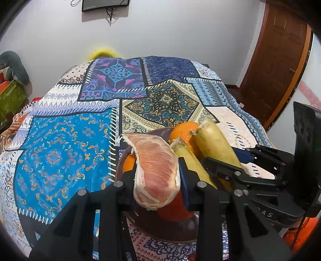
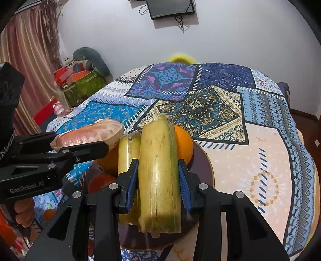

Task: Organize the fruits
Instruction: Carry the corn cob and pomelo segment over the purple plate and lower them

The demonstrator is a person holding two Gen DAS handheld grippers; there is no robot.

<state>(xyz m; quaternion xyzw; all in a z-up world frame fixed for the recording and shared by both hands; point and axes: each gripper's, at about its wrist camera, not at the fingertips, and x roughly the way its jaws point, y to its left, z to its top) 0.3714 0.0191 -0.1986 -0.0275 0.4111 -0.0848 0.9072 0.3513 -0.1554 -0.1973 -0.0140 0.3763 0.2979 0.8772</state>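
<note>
Fruits fill both sets of jaws. The left gripper [image 1: 158, 176] is clamped on a peeled pomelo segment [image 1: 156, 170], pink flesh with white pith; the segment's lower end hides the near parts of the pads. The right gripper [image 2: 158, 186] is clamped on a yellow-green sugarcane piece [image 2: 158, 176], whose cut bottom hangs below the blue pads. A second sugarcane piece [image 2: 128, 152] stands just beside it at 9 o'clock, its base hidden behind the jaws. Both grippers are above a dark brown plate [image 2: 206, 166] on the desk, draped in a patchwork cloth [image 2: 250, 160]. Oranges [image 2: 183, 144] lie on the plate, mostly covered by the held fruit. In the right wrist view the left gripper's body reads "GenRobot.AI"; a person's fingers [image 2: 22, 212] show beneath it at 8 o'clock, cut off by the edge. A wall-mounted monitor [image 2: 170, 8] at 12 o'clock bears writing too small to read.
</note>
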